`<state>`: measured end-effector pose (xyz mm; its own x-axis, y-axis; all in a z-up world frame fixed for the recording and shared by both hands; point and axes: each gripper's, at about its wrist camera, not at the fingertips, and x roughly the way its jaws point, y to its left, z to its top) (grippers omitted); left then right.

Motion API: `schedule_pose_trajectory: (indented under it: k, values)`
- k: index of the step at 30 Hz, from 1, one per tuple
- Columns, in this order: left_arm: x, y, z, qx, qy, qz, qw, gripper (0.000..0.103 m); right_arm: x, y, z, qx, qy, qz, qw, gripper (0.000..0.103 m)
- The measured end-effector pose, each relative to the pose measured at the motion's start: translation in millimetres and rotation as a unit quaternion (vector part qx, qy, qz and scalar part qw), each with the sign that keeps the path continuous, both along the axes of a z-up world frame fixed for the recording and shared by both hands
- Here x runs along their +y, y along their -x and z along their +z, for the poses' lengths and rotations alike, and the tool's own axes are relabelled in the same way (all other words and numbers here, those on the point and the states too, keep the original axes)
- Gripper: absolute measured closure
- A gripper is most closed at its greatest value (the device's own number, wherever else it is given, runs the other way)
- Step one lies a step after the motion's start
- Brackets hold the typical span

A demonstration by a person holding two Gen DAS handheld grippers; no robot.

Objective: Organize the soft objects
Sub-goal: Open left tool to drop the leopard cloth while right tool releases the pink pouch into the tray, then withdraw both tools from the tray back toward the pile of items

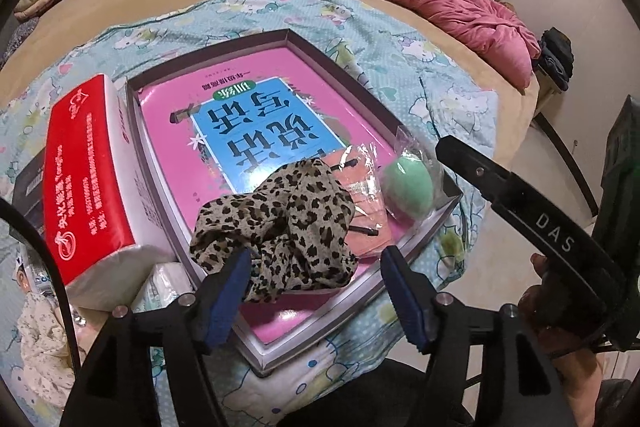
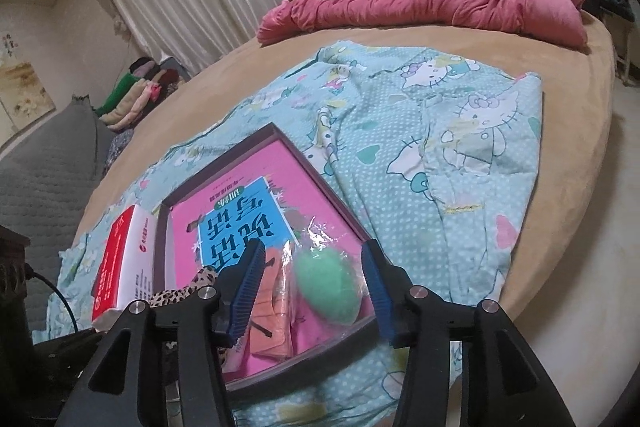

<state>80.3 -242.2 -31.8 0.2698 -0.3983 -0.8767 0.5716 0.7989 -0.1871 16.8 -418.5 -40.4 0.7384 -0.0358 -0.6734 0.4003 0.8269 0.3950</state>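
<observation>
While jaws gape, leopard scrunchie (image 1: 280,227) lies between — green sponge (image 2: 326,283) likewise

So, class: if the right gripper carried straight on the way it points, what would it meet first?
Most likely the green sponge in its clear wrapper, lying in the tray between the right gripper's open fingers; depth is uncertain.

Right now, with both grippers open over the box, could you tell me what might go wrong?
1. The leopard-print cloth lies bunched between the open fingers of the left gripper; closing may pinch only a fold, so it could unravel and drag.
2. The green sponge sits in a loose, shiny clear wrapper between the right gripper fingers; the pads might slip on the film.
3. The orange pouch lies beside it and could be caught too.
</observation>
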Motion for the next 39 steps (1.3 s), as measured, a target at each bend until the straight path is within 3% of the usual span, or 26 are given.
schedule_pose_trajectory:
  k: [16, 27, 39]
  values:
    - [24, 1, 24, -0.030, 0.008, 0.045, 0.9985, 0.019, 9, 1, 11, 0.007, 0.014, -0.004, 1.000, 0.028]
    - [40, 8, 31, -0.033, 0.007, 0.061, 0.9975, 0.017, 29, 0, 21, 0.020, 0.050, 0.014, 0.998, 0.025]
    - [58, 14, 40, -0.036, 0.008, 0.079, 0.9962, 0.016, 42, 4, 32, 0.019, 0.050, 0.028, 0.998, 0.024]
